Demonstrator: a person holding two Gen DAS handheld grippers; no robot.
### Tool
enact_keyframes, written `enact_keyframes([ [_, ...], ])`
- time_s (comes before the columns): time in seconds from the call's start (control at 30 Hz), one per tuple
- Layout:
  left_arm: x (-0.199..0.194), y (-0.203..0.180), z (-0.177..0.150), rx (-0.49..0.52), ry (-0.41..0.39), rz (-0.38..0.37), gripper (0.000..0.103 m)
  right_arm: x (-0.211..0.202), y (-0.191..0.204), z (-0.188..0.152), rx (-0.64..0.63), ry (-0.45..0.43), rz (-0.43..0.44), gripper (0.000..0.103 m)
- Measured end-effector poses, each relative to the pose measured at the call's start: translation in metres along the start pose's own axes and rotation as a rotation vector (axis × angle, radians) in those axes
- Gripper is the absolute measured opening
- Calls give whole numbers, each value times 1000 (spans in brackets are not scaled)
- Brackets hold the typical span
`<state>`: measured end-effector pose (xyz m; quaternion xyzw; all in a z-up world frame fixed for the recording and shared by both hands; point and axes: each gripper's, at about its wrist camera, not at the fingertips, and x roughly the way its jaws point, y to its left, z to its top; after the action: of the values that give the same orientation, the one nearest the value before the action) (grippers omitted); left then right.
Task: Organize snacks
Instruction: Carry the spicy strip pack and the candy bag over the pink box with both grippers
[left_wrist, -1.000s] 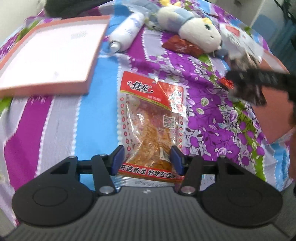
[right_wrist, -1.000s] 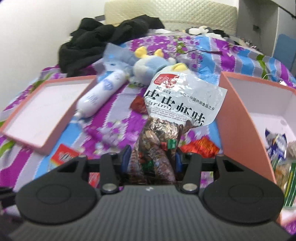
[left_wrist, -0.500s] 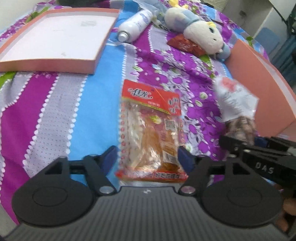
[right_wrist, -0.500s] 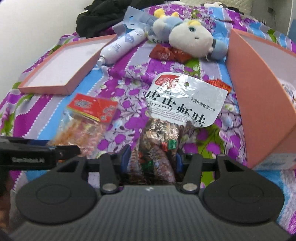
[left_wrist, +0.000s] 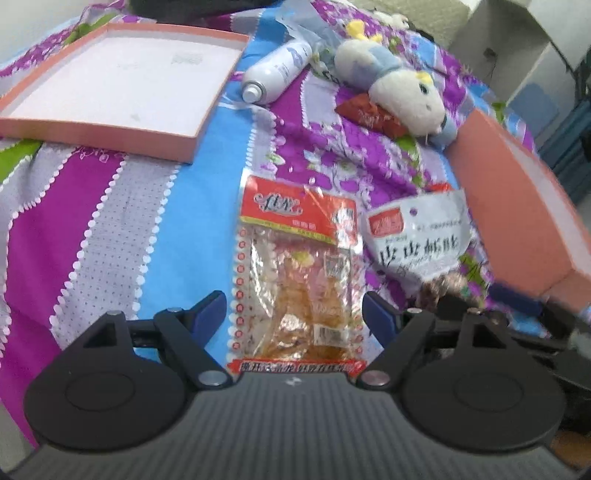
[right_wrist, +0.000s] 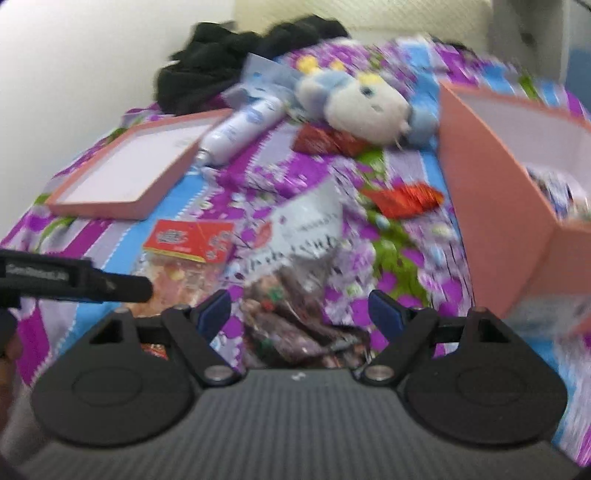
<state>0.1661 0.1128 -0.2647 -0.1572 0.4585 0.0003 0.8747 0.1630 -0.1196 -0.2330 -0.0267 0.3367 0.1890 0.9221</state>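
Observation:
A red-topped clear snack bag (left_wrist: 299, 273) lies flat on the bedspread between the spread fingers of my open left gripper (left_wrist: 295, 314). It also shows in the right wrist view (right_wrist: 184, 254). A white-labelled shrimp snack bag (right_wrist: 291, 266) lies on the bedspread between the fingers of my open right gripper (right_wrist: 301, 308), released. It also shows in the left wrist view (left_wrist: 421, 236). The pink box (right_wrist: 491, 206) with snacks inside stands at the right.
A shallow pink box lid (left_wrist: 110, 85) lies far left. A white spray can (left_wrist: 277, 70), a plush toy (left_wrist: 395, 88) and a dark red snack packet (left_wrist: 369, 114) lie at the back. A red foil packet (right_wrist: 406, 197) lies near the box. Black clothes (right_wrist: 236, 55) are heaped by the wall.
Both grippers have opened. The left let go of the red-topped bag, the right let go of the shrimp bag, which now lies on the bedspread beside the other.

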Motion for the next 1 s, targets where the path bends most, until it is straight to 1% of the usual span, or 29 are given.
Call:
enact_keyframes([
  [0.07, 4, -2, -3, 24, 9, 15, 84, 1, 5, -1, -50, -8, 15, 73],
  [0.13, 7, -3, -5, 43, 17, 8, 83, 4, 11, -4, -105, -8, 16, 73],
  [0.17, 8, -3, -5, 52, 17, 4, 83, 5, 15, -6, -137, -13, 15, 70],
  [0.2, 10, -3, -6, 61, 24, 7, 82, 7, 18, -8, -170, -16, 7, 59],
  [0.27, 14, -3, -8, 69, 41, 2, 82, 15, 23, -13, -218, 8, -12, 50],
  [0.3, 15, -3, -9, 76, 42, -3, 82, 17, 24, -16, -225, 15, -21, 47],
  [0.47, 18, -10, -15, 141, 40, 35, 77, 19, 22, -21, -242, 30, -25, 41],
  [0.53, 19, -14, -17, 162, 38, 50, 74, 18, 19, -20, -207, 35, -26, 39],
  [0.63, 18, -20, -20, 195, 34, 69, 66, 14, 11, -19, -125, 39, -22, 38],
  [0.77, 16, -26, -22, 221, 36, 80, 55, 5, 0, -16, -59, 34, -46, 38],
  [0.9, 10, -29, -17, 207, 45, 72, 46, -7, -10, -15, -14, 31, -70, 38],
  [1.0, 3, -35, -16, 202, 44, 67, 44, -18, -15, -14, 19, 27, -75, 38],
])
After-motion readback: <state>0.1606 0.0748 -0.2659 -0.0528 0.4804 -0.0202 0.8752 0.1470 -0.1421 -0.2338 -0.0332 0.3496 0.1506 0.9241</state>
